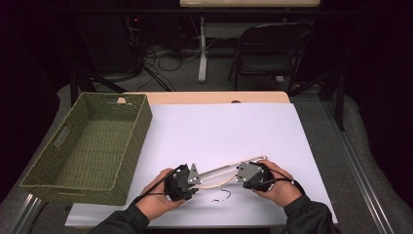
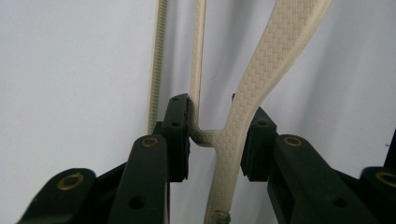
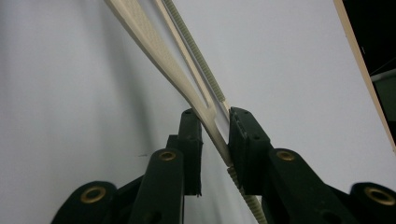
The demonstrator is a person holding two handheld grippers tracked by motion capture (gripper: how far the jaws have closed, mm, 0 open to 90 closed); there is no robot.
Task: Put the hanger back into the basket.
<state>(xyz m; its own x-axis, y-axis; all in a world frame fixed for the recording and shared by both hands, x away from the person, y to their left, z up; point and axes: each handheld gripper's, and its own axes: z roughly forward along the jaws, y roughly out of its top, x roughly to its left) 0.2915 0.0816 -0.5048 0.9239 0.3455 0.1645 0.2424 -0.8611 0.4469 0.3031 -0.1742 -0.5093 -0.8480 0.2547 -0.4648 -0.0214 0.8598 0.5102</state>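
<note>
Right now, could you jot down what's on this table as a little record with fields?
Held thing: cream plastic frame with thin bars, likely a hanger
Left gripper: one pad touches the frame, the other stands off
Right gripper: shut on the frame's other end
Basket: green, woven, at the table's left
Small wire piece: on the white sheet, between the hands

Green woven basket (image 1: 87,146), folding chair (image 1: 270,53), perhaps a wire hook (image 1: 223,196).

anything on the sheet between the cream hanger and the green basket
Nothing visible does. The cream hanger lies on the white sheet between the left gripper and right gripper; the stretch toward the green basket is bare. A small wire piece lies nearer the person, off that path.
</note>
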